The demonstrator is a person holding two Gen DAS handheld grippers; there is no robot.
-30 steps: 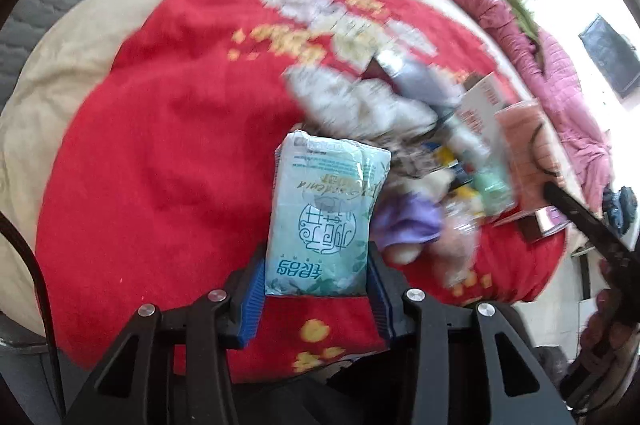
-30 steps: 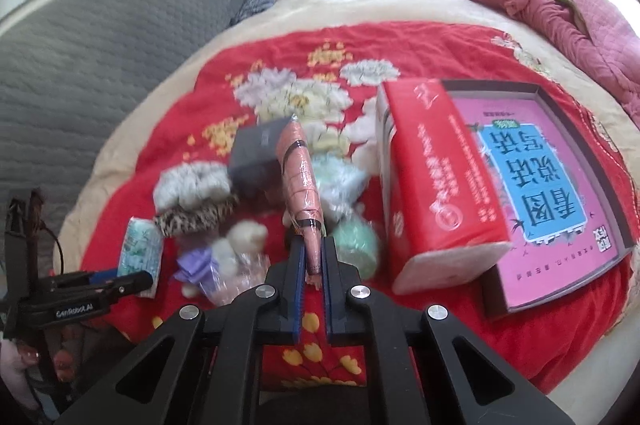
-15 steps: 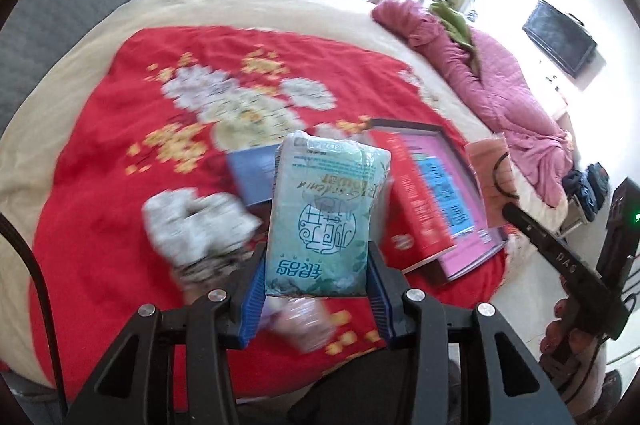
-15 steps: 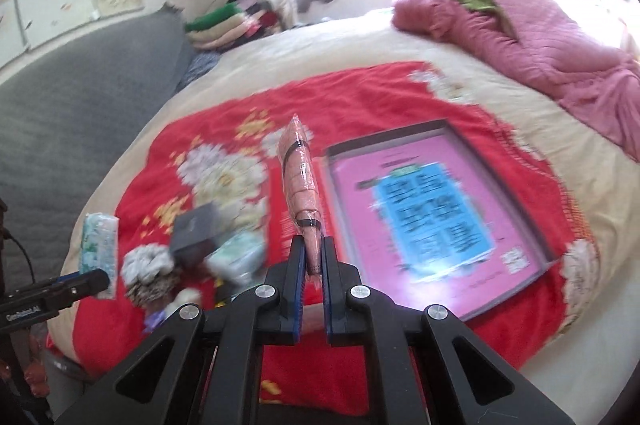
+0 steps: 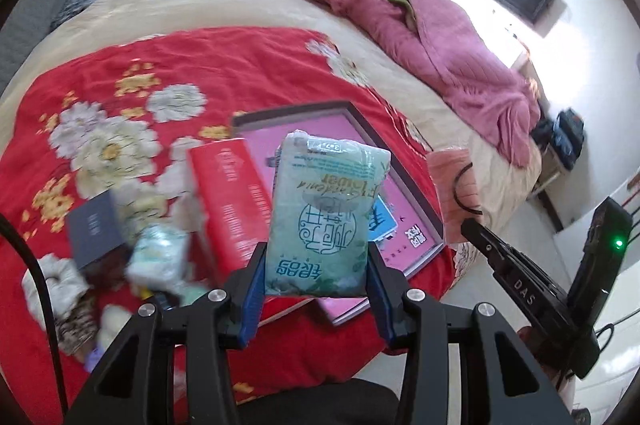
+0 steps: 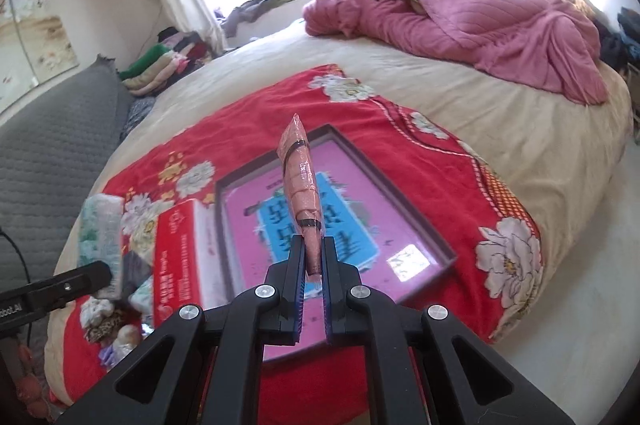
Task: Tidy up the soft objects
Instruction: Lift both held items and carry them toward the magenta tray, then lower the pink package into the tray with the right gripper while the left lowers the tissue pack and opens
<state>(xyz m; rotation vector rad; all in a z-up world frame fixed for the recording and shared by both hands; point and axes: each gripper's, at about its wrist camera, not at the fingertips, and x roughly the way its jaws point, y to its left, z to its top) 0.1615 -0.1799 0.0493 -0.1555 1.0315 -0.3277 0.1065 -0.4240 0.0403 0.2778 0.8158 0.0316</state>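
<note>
A: What are you carrying?

B: My left gripper (image 5: 316,277) has its fingers pinching a green tissue pack (image 5: 326,213) by its lower end, held upright in the air over the near edge of the pink-lined tray (image 5: 348,113). My right gripper (image 6: 314,267) has its fingers pressed nearly together on a thin pink wrapped packet (image 6: 302,185), standing on edge above that same tray (image 6: 440,245).

A: How much is sorted?

B: Little, I'd judge. The tray's floor looks bare; nothing soft lies in it yet. A red tissue box (image 5: 232,201) leans at its left edge, and the heap of small soft things (image 5: 160,261) near the near-left corner of the red blanket (image 5: 200,65) is untouched.

A: Room to move?

B: Plenty above the tray. The blanket's far half is open, and the pink quilt (image 5: 432,49) is well apart, toward the bed's far right. The tray sits close to the bed's near edge, so I'd watch that side.
</note>
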